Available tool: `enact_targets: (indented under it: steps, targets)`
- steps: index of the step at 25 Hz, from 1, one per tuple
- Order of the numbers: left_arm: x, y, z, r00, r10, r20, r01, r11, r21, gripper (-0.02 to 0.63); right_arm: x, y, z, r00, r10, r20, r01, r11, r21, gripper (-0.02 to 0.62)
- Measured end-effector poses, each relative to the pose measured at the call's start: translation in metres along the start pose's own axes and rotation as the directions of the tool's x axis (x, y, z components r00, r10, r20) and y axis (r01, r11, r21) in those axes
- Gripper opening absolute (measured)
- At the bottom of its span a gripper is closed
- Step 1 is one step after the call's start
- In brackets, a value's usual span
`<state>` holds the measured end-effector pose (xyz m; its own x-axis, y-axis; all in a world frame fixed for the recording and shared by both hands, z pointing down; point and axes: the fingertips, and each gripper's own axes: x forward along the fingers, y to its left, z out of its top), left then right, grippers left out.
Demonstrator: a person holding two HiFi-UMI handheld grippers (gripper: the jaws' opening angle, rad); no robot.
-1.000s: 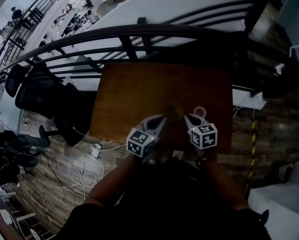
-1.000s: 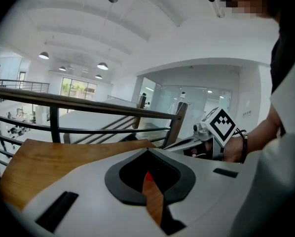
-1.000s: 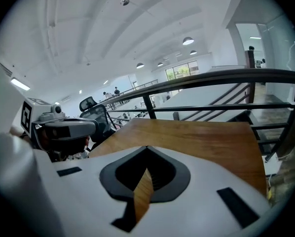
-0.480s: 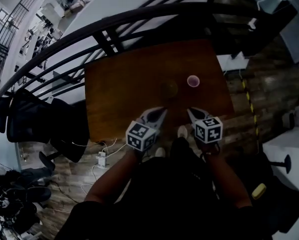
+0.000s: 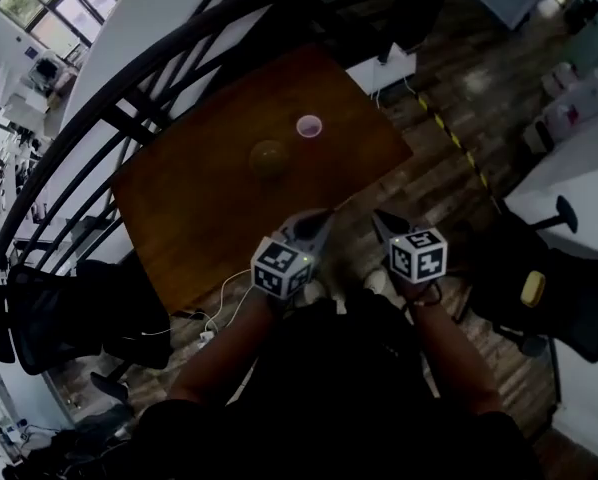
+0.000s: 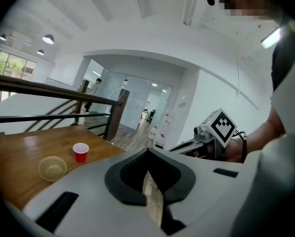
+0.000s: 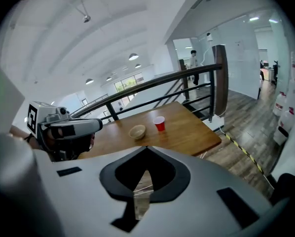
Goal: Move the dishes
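On the wooden table [image 5: 194,218] stand a tan bowl [image 5: 269,156] and, just right of it, a small red cup [image 5: 309,126]. Both also show in the left gripper view, bowl [image 6: 52,168] and cup [image 6: 80,152], and in the right gripper view, bowl [image 7: 137,131] and cup [image 7: 160,123]. My left gripper [image 5: 322,228] and right gripper [image 5: 379,220] hover side by side off the table's near edge, well short of the dishes. Each is shut and holds nothing, as the left gripper [image 6: 148,151] and right gripper [image 7: 146,148] show in their own views.
A black railing [image 5: 129,118] runs behind the table. Office chairs stand at the left [image 5: 49,318] and right [image 5: 549,288]. White cables [image 5: 219,313] lie on the wood floor under the table's edge, and yellow-black tape [image 5: 449,133] crosses the floor at the right.
The table with bowl and cup has slid up and to the left in the head view and sits farther off. Both grippers now hang past its near edge, over the floor.
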<state>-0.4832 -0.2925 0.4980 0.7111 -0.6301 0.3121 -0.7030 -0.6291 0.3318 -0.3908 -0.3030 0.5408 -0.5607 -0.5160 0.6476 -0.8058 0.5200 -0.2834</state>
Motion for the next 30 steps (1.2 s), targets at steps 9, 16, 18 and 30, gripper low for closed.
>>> enact_targets:
  steps: [9,16,18,30]
  targets:
    - [0.069,-0.112,-0.008,0.974,-0.210,-0.082,0.215,0.974,0.066,-0.005,-0.094,-0.062,-0.056,0.987,-0.150,0.057,0.142,0.982,0.122,0.011]
    - [0.120,-0.236,-0.032,0.932,-0.330,-0.153,0.350,0.927,0.133,-0.005,-0.184,-0.110,-0.111,0.967,-0.235,0.099,0.215,0.961,0.176,0.011]
    - [0.133,-0.275,-0.039,0.917,-0.361,-0.169,0.386,0.910,0.150,-0.005,-0.211,-0.125,-0.130,0.960,-0.258,0.107,0.234,0.953,0.194,0.011]
    - [0.208,-0.551,-0.108,0.725,-0.617,-0.307,0.685,0.696,0.217,-0.005,-0.426,-0.219,-0.282,0.834,-0.533,0.139,0.444,0.800,0.402,0.011]
